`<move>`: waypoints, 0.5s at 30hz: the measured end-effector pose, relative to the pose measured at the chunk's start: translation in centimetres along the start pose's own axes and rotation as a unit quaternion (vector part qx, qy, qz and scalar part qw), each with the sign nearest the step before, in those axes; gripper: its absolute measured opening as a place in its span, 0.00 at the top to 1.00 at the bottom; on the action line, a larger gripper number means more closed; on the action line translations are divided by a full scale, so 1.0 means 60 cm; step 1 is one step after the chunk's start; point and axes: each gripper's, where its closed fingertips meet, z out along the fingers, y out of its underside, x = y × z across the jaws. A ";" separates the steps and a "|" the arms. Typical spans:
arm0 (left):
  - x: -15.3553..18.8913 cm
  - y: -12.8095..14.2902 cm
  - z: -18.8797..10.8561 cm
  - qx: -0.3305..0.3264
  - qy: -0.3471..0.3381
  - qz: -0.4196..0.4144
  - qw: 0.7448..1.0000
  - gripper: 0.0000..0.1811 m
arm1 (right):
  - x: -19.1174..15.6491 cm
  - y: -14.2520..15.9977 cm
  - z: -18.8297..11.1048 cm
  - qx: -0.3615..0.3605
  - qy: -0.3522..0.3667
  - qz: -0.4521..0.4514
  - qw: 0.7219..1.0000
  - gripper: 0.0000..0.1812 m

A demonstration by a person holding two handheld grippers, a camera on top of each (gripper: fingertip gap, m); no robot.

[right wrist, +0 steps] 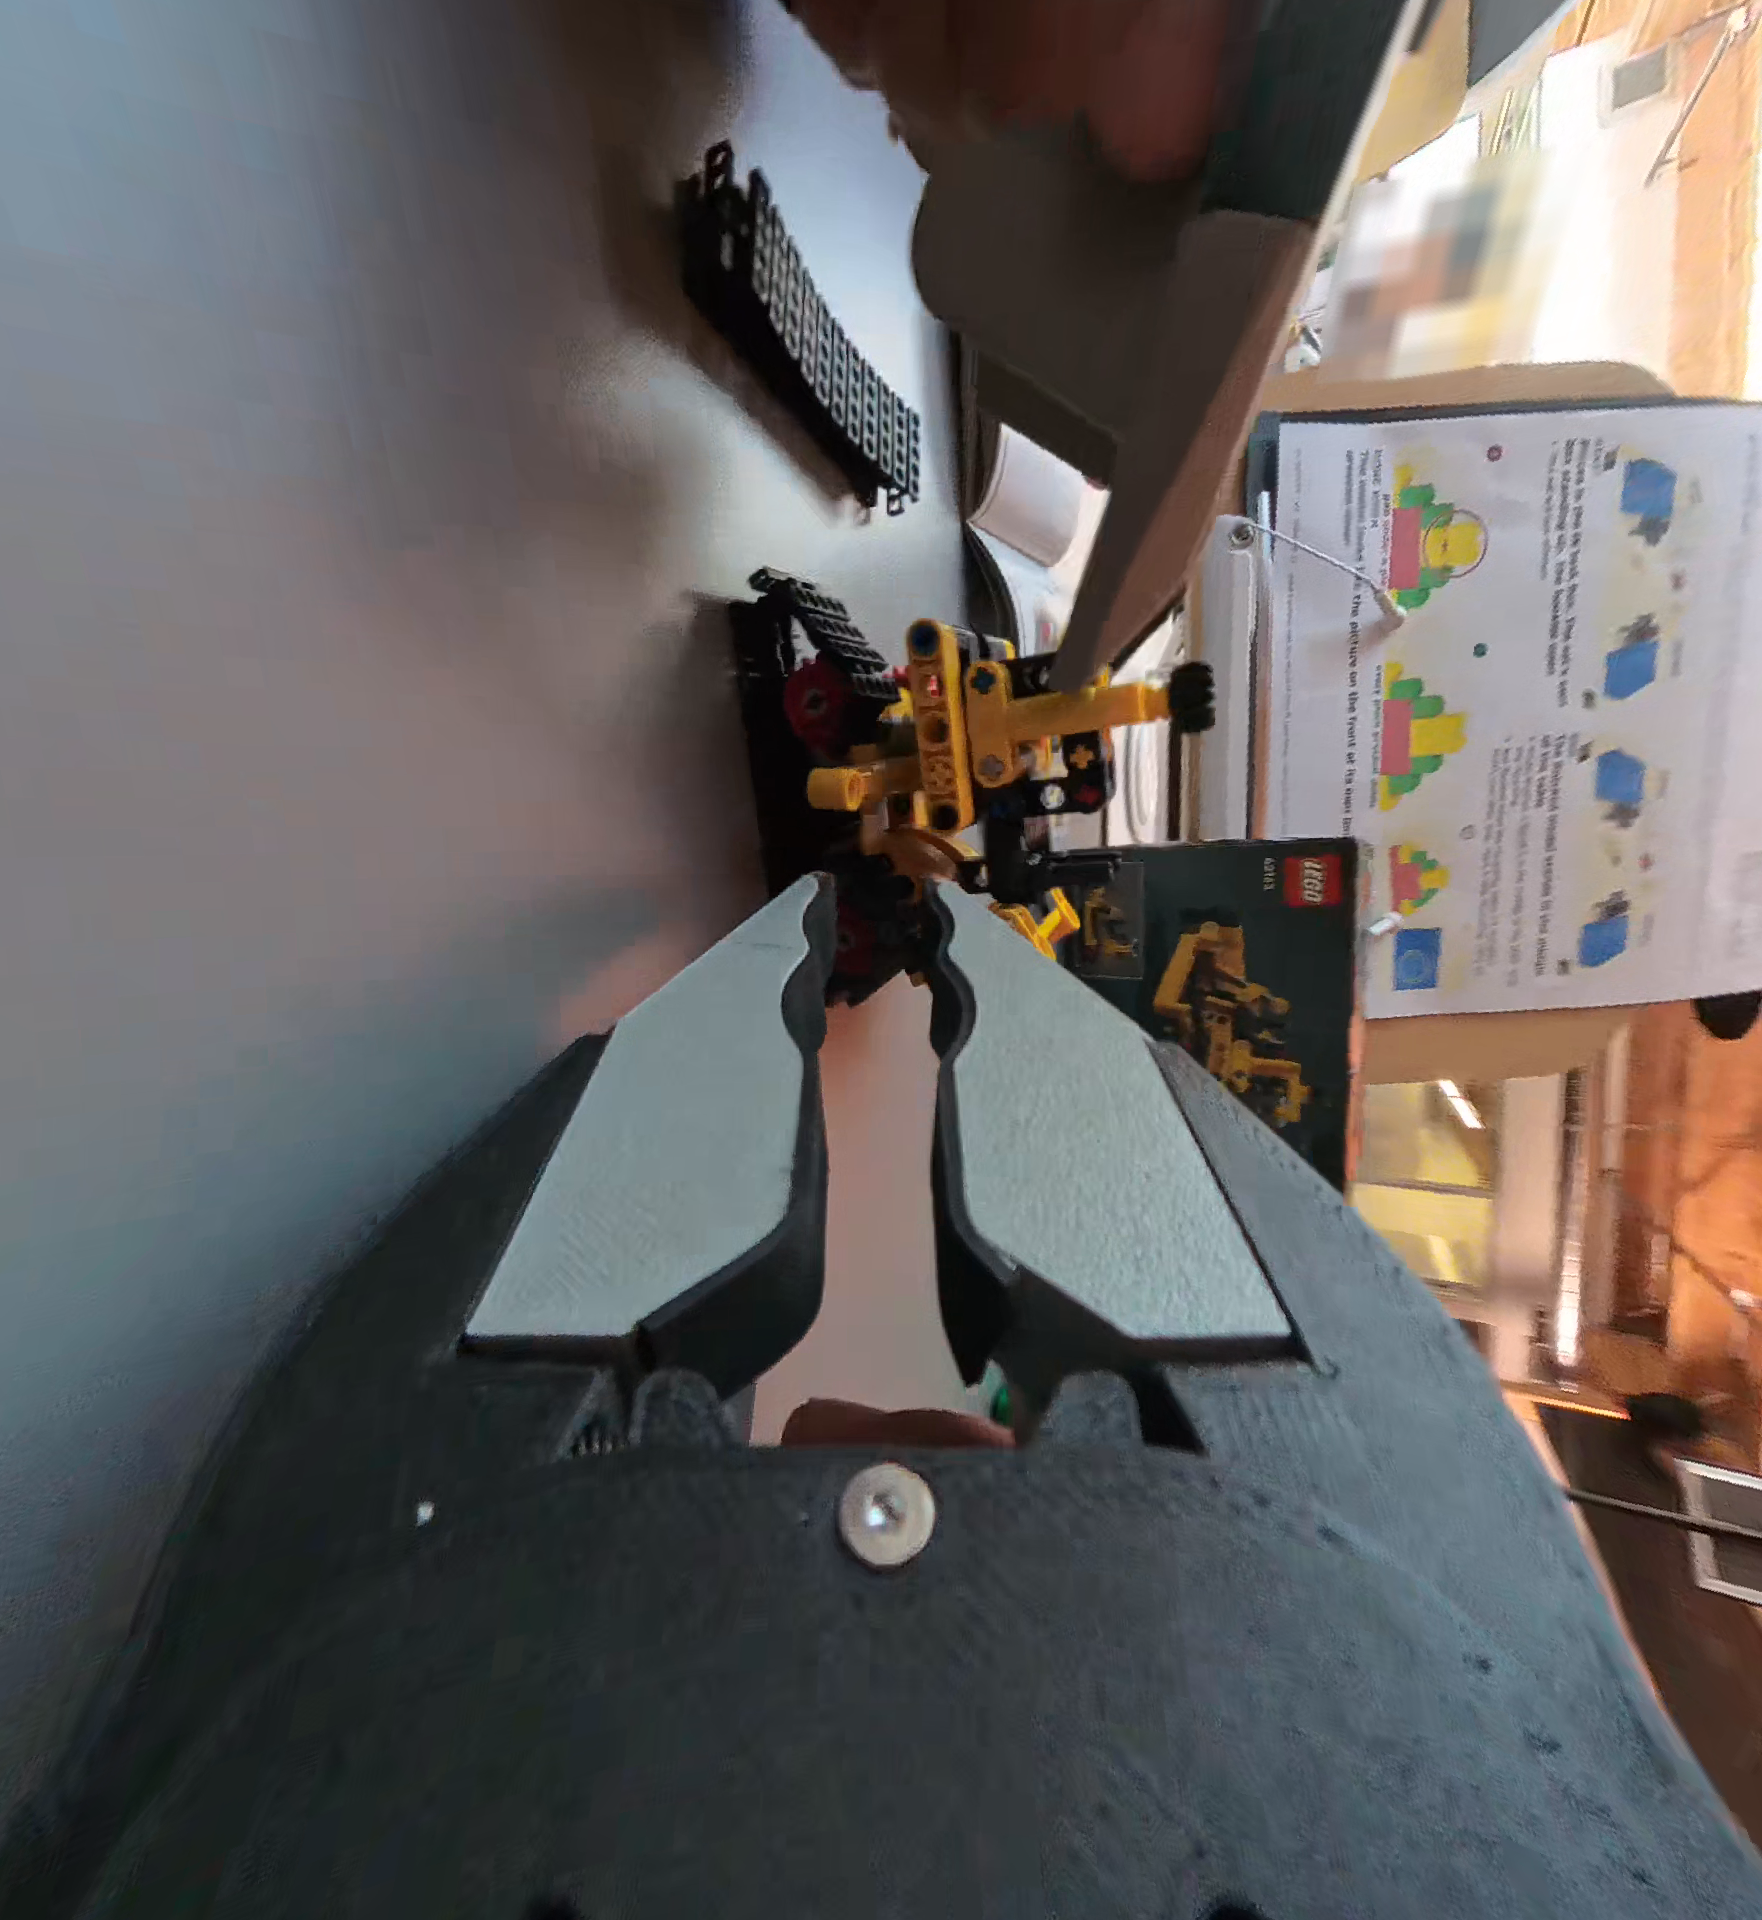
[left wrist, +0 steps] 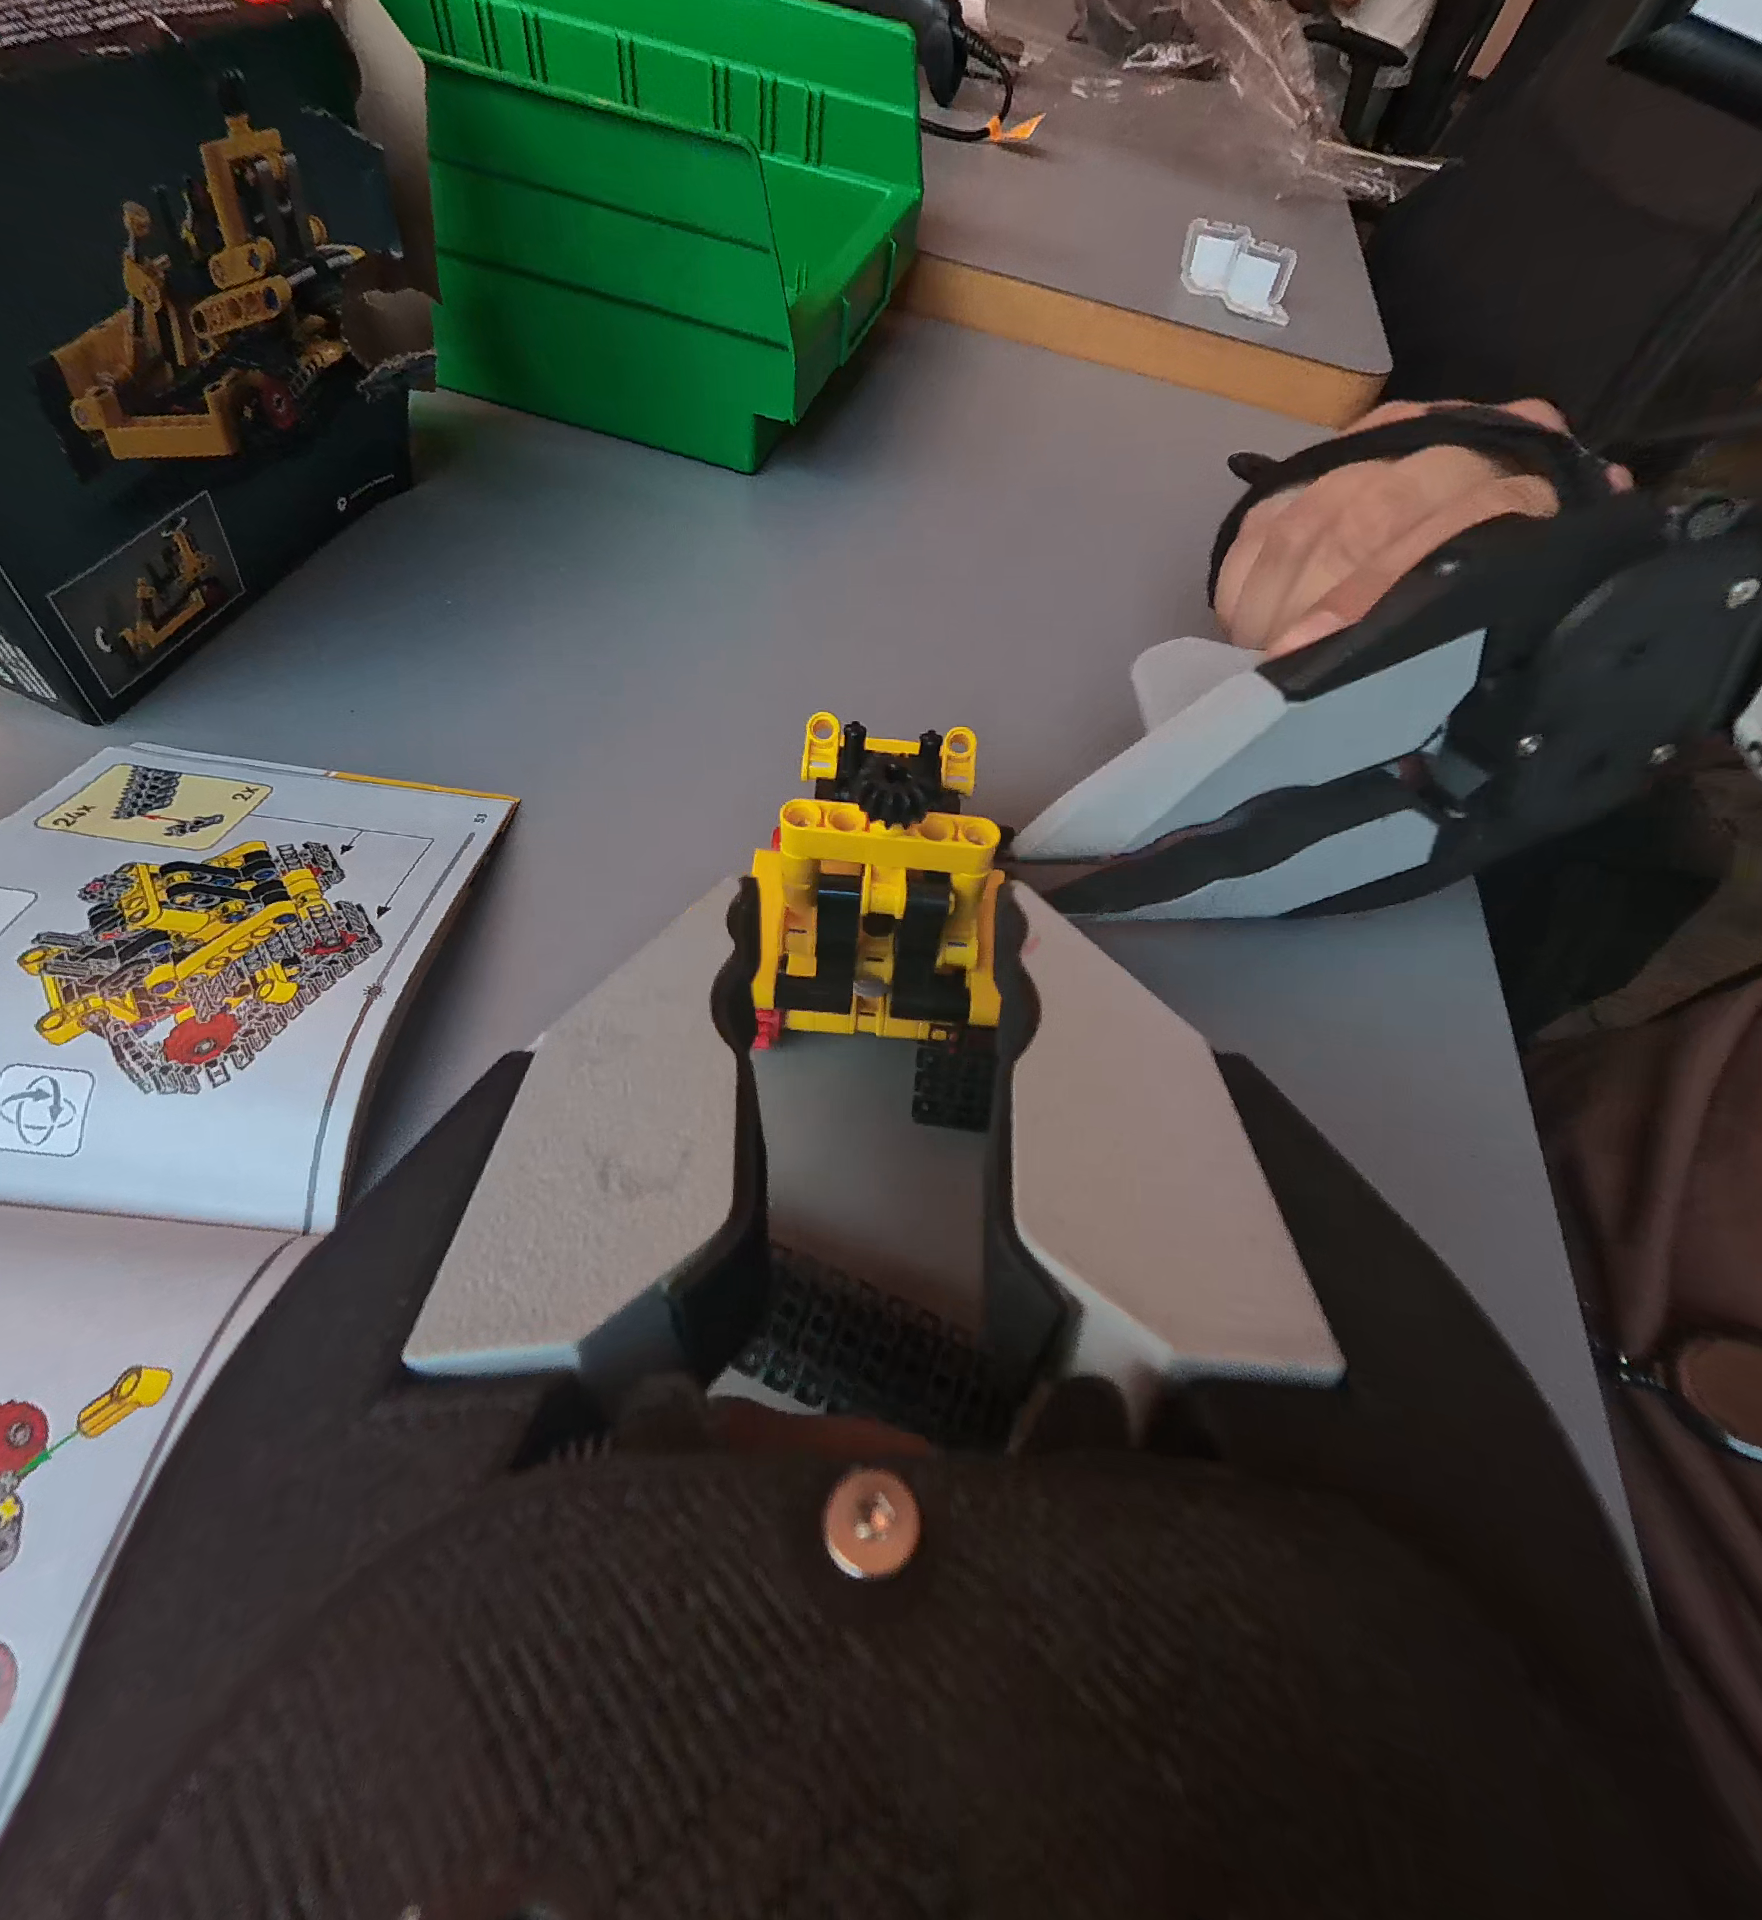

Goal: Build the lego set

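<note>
The yellow and black lego model [left wrist: 882,914] stands on the grey table [left wrist: 596,623]. My left gripper [left wrist: 872,935] is shut on its body from both sides. My right gripper [left wrist: 1024,864] reaches in from the right with its tips at the model's right side. In the right wrist view the model [right wrist: 970,727] lies ahead, and the right gripper [right wrist: 879,896] has its jaws narrowly apart around the model's black lower edge, by a red wheel [right wrist: 856,940]. A black track [right wrist: 825,634] hangs on the model. A loose black track strip [right wrist: 804,332] lies on the table, under my left gripper [left wrist: 856,1340].
An open instruction booklet [left wrist: 181,987] lies to the left. The lego box [left wrist: 129,364] and a green bin [left wrist: 669,229] stand at the back left. A person's hand [left wrist: 1376,540] holds the right gripper. The table edge [left wrist: 1521,1039] runs close on the right. Spacing between my two grippers at the tips: around 6 centimeters. Both grippers' tips are roughly 5 centimeters from the black track [right wrist: 825,634]. The left camera catches it too, in the left wrist view [left wrist: 961,1069].
</note>
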 end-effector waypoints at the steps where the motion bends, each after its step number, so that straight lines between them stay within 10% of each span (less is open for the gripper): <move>1: 0.000 0.000 0.002 -0.004 0.002 0.003 1.000 0.76 | -0.003 0.001 0.004 -0.008 0.006 -0.018 1.000 0.93; 15: 0.002 0.014 0.018 -0.037 0.026 0.021 0.999 0.79 | -0.005 0.007 0.018 -0.035 0.033 -0.081 0.996 0.98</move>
